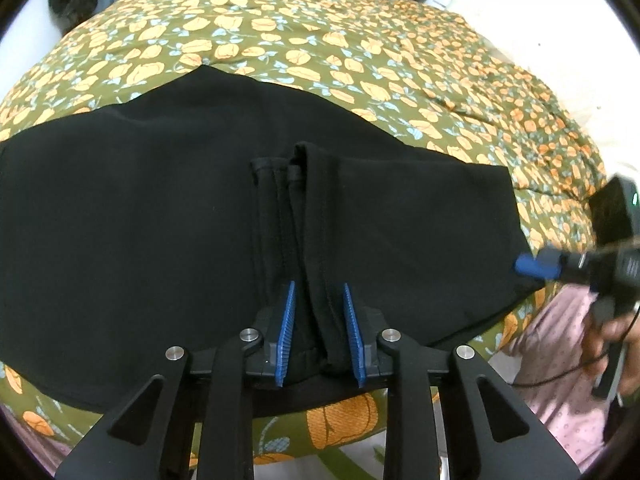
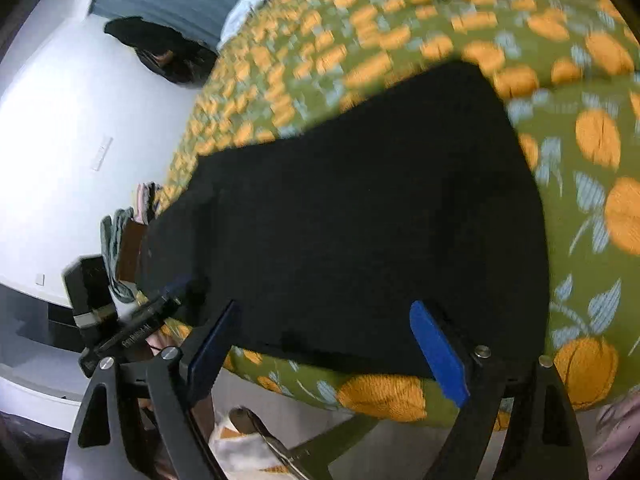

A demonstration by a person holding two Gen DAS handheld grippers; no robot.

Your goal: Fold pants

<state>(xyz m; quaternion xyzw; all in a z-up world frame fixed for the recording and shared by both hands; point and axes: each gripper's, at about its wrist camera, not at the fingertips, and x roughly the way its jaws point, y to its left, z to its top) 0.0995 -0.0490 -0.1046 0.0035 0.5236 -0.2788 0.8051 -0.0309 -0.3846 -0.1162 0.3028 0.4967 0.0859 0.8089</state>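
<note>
Folding is partway done, by my read: black pants (image 1: 160, 200) lie flat across the floral bedspread (image 1: 360, 52), already doubled into a broad panel near the bed's front edge, with the hem ends (image 1: 280, 168) brought back on top around the middle.

Left gripper (image 1: 319, 334): blue pads (image 1: 286, 336) sit either side of a bunched strip of leg fabric. Narrow gap, cloth between them, but I see slack on both sides, so it reads as let go rather than clamped. Fabric looks laid down, not lifted.

Right gripper (image 2: 326, 352): fingers spread wide, nothing between them, hovering over the near edge of the pants at the bed's front. In the left wrist view it sits at the pants' right end, blue tip just at the cloth edge; contact unclear.

Left to do, as I judge it: at least one more fold to get a compact stack, plus squaring up the bunched strip in the middle.

Hard to read:
- right wrist view is motion-blurred; black cloth shows no seams or layer edges there
- layer count can't be told, black on black
- waistband not identifiable
- pants' left end cut off by the left wrist frame
- person only partly visible: a hand and pink patterned clothing at far right
</note>
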